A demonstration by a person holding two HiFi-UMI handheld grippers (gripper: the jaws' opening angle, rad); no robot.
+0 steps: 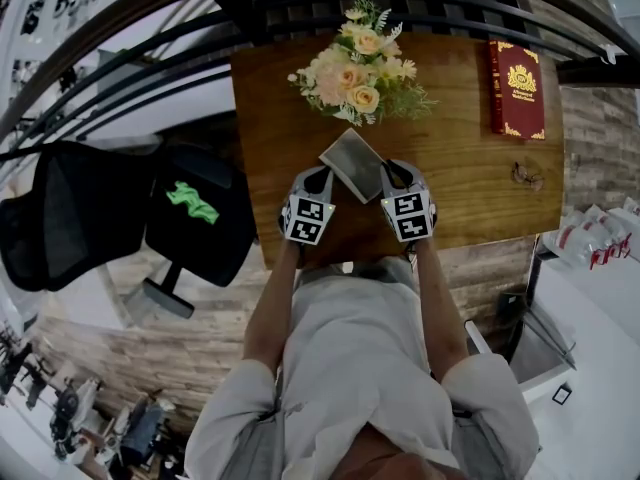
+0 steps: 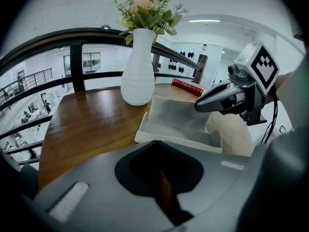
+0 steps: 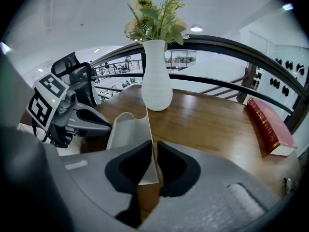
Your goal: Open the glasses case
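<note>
Pinches the thin upright wall of the grey glasses case point(image 3: 126, 129) in the right tongs point(image 3: 150, 151), narrowed to a slit around that wall. Holds the left tongs point(image 2: 155, 146) drawn together too, tips right at the case's near rim; cannot tell whether gripping that rim, with none of it visible between the pads. Shows as an open shallow tray, flat on the wooden bench point(image 1: 470, 168), between both tongs and close to the front edge.

Just behind the case, a white ribbed vase point(image 3: 156, 76) of peach and cream flowers. Well off toward the right end of the bench, a red book point(image 1: 516, 88) with gold print; nearer the front there, a small brownish thing point(image 1: 525, 176), too small to tell. Beyond the bench, a dark curved railing point(image 3: 231, 45) over a bright white hall. Left of the bench, a black office chair point(image 1: 100, 218); to the right, white boxes point(image 1: 597, 238) with red marks.
</note>
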